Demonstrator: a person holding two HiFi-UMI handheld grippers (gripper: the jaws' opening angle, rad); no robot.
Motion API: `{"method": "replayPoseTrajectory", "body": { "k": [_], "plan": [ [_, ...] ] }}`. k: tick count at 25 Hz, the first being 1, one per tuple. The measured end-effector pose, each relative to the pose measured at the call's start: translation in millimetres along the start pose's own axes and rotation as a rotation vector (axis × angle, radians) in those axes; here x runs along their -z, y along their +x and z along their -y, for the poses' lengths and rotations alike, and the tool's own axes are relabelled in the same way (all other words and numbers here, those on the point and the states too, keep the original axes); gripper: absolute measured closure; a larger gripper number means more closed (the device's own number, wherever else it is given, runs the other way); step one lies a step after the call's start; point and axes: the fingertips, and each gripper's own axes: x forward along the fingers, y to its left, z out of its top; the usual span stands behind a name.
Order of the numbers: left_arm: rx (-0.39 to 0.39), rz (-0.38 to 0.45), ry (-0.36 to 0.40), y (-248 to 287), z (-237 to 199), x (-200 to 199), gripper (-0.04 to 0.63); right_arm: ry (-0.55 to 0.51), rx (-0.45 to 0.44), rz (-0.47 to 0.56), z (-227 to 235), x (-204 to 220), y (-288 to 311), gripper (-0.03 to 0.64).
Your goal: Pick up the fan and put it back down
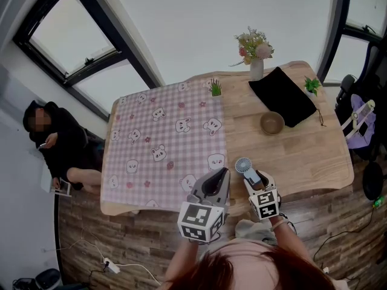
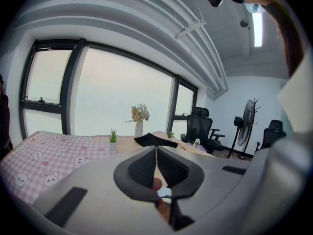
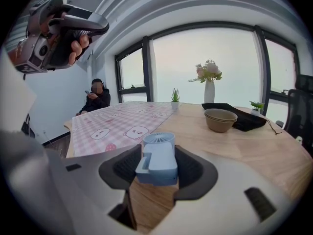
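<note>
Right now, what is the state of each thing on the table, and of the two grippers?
Small light blue handheld fan: lying level, gripped between the right gripper's jaws.
Right gripper: shut on the fan.
Left gripper: shut, empty.
Round brown bowl: upright.
White vase of flowers: upright.
Pink checked tablecloth: spread flat.

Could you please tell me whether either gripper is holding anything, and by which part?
The right gripper holds the small blue fan by the sides of its body, its round head beyond the jaws. The left gripper is shut and empty.
</note>
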Motion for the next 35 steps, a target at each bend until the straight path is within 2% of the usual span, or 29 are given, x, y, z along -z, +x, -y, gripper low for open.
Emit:
{"method": "replayPoseTrajectory", "body": {
  "k": [18, 35],
  "plan": [
    [-0.005, -0.011, -0.016, 3.4, -2.0, 3.2, 0.581, 0.031, -0.029, -0.055, -2.8, 18.8, 10.1, 0.407],
    [0.0, -0.018, -0.024, 10.5, -4.1, 2.2, 0.581, 0.012, -0.034, -0.106, -3.0, 29.8, 18.2, 0.403]
  ]
}}
